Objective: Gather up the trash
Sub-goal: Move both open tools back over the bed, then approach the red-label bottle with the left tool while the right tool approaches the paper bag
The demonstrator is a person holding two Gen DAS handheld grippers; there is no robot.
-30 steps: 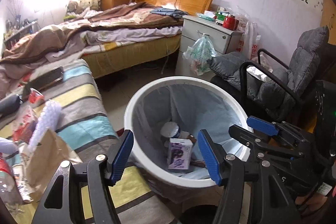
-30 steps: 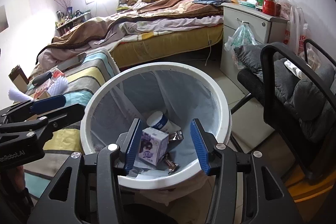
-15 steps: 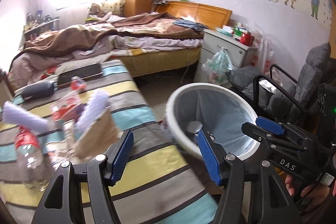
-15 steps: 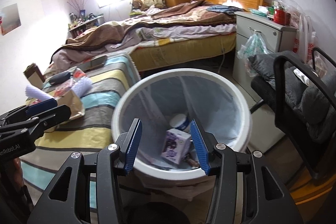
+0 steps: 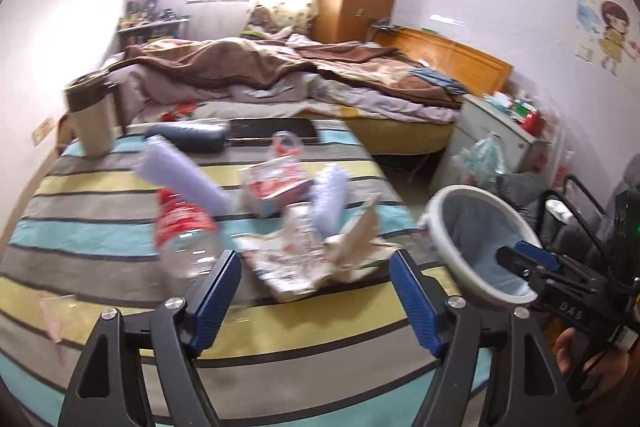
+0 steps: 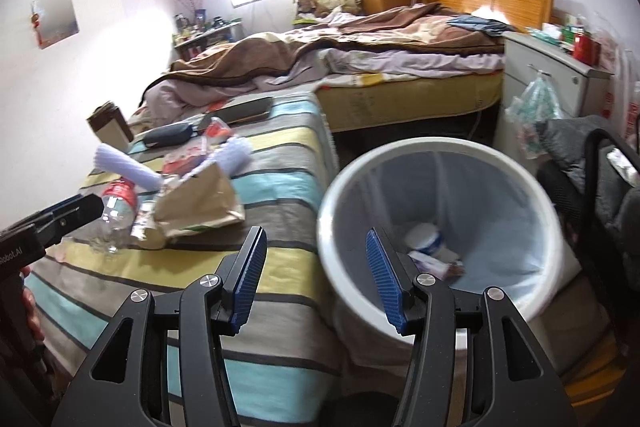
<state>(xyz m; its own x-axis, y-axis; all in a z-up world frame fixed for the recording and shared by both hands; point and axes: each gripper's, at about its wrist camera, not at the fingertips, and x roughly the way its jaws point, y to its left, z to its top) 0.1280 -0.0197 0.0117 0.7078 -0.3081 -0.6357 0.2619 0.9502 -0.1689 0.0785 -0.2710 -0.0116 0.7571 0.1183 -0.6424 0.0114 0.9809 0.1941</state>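
Left wrist view: left gripper (image 5: 316, 291) jaws wide, just been opening, nothing between them, above the striped cloth-covered table (image 5: 120, 211). On the striped table lie a clear plastic bottle with red label (image 5: 184, 227), a crumpled brown paper bag (image 5: 356, 239), printed wrappers (image 5: 296, 259) and a pink-and-white carton (image 5: 272, 183). Right wrist view: right gripper (image 6: 316, 279) jaws also wide, just been opening, empty, at the near rim of the round white trash bin with pale blue liner (image 6: 400, 163), which stands just beside the striped table's edge; a white jar (image 6: 424, 241) and small packets lie inside the bin.
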